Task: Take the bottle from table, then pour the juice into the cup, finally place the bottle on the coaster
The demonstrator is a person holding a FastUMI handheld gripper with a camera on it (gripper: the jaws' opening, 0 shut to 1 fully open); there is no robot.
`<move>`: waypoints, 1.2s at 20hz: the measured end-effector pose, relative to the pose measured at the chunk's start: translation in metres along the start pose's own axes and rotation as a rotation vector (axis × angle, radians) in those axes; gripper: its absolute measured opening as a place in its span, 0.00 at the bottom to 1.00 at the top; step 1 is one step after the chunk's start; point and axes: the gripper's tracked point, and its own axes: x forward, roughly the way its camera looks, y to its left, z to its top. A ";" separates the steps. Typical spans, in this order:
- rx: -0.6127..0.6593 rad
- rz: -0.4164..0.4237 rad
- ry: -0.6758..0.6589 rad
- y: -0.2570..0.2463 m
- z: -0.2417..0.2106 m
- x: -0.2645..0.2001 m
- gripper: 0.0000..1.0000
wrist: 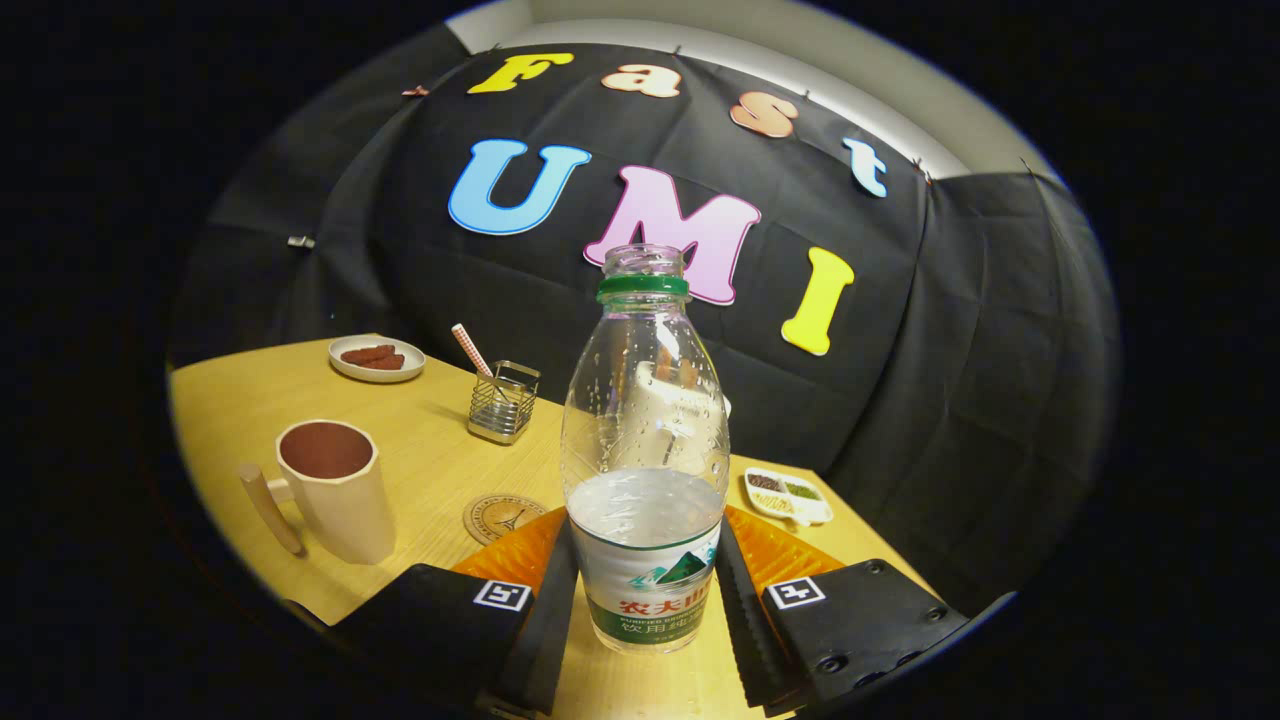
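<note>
Both fingers of the claw flank the upright bottle, seemingly pinching its label. Cup stands ahead-left, coaster between.

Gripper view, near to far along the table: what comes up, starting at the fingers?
Gripper fingers pressing the open bottle → cork coaster → mug → wire holder with a straw → plate of brown pieces.

You get a dim booth lit warmly from above, soft shadows beside the cream faceted mug on the bowed yellow wooden table, small glints on the sharp clear plastic bottle, and strong fisheye bending outward.
</note>
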 end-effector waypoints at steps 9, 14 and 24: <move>-0.413 0.040 -0.041 0.019 0.046 -0.013 0.70; -0.550 0.067 0.005 0.034 0.037 -0.016 0.70; -0.830 0.103 0.080 0.044 0.017 -0.007 0.70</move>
